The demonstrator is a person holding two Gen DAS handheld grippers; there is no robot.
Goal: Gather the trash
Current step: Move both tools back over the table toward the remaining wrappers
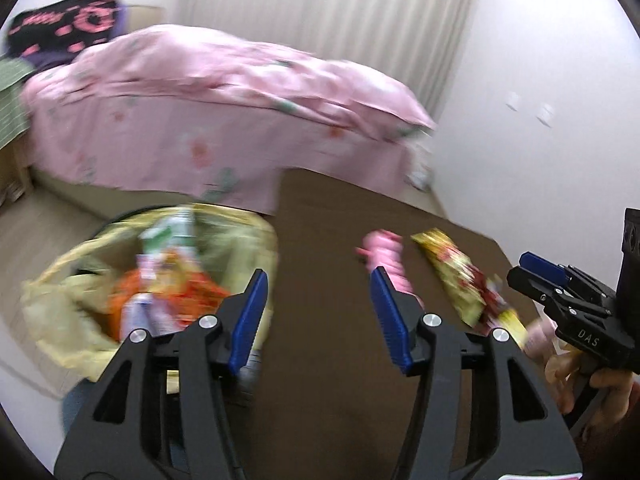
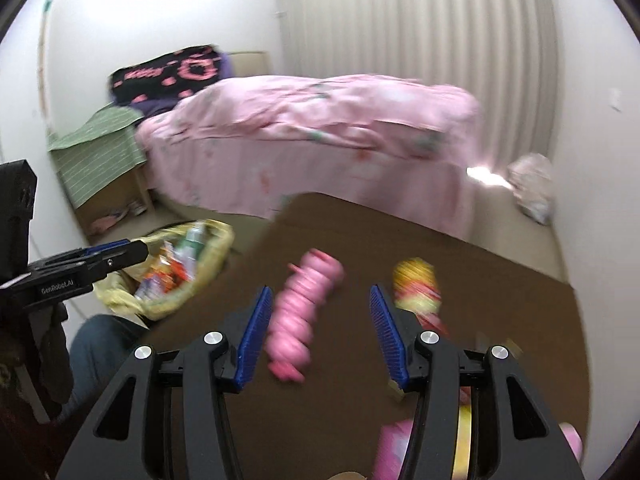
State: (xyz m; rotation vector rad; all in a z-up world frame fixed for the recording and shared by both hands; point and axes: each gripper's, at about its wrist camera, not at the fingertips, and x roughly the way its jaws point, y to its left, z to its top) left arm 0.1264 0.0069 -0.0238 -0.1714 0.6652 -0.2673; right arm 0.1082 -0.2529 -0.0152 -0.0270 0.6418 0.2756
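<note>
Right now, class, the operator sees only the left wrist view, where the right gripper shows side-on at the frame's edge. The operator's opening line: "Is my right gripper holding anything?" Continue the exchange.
Observer: No. The right gripper is open, and the twisted pink wrapper lies on the brown table between its fingers, not clamped.
Operator: Is any trash hidden beneath that gripper?
Observer: Yes, a blurred pink packet sits under it at the near edge.
Operator: Is anything off the table on the far side?
Observer: A crumpled pale bag lies on the floor by the curtain.
</note>
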